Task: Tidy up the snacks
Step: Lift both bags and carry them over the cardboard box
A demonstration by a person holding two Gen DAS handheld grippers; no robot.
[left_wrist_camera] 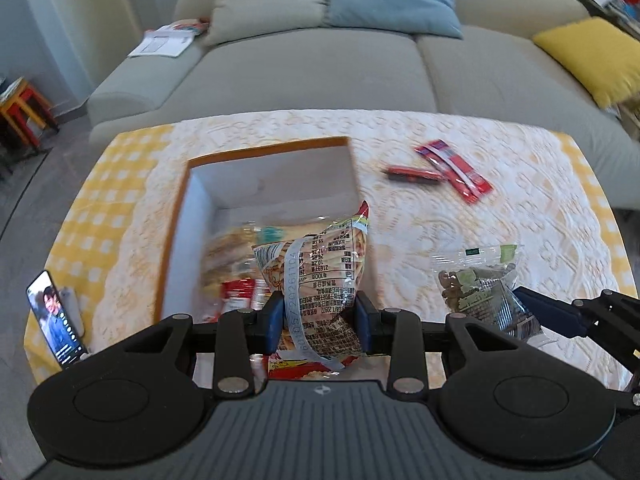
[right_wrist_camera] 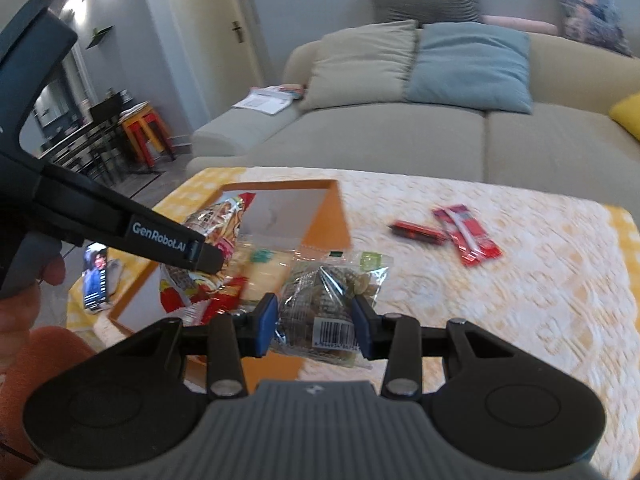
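The left gripper [left_wrist_camera: 320, 322] clamps a chip bag [left_wrist_camera: 320, 276] above the box [left_wrist_camera: 182, 216] by its near rim; the right gripper [right_wrist_camera: 316, 326] clamps a clear bag [right_wrist_camera: 324, 300] beside it. Red sachets [left_wrist_camera: 452, 170] lie well apart on open cloth [left_wrist_camera: 520, 220].

Your left wrist camera looks steeply down, close over the box [left_wrist_camera: 256, 184] on the table [left_wrist_camera: 500, 216]. Your right wrist camera faces flatter, from beside it. Both share the box, the table and the sofa [right_wrist_camera: 400, 136] behind.
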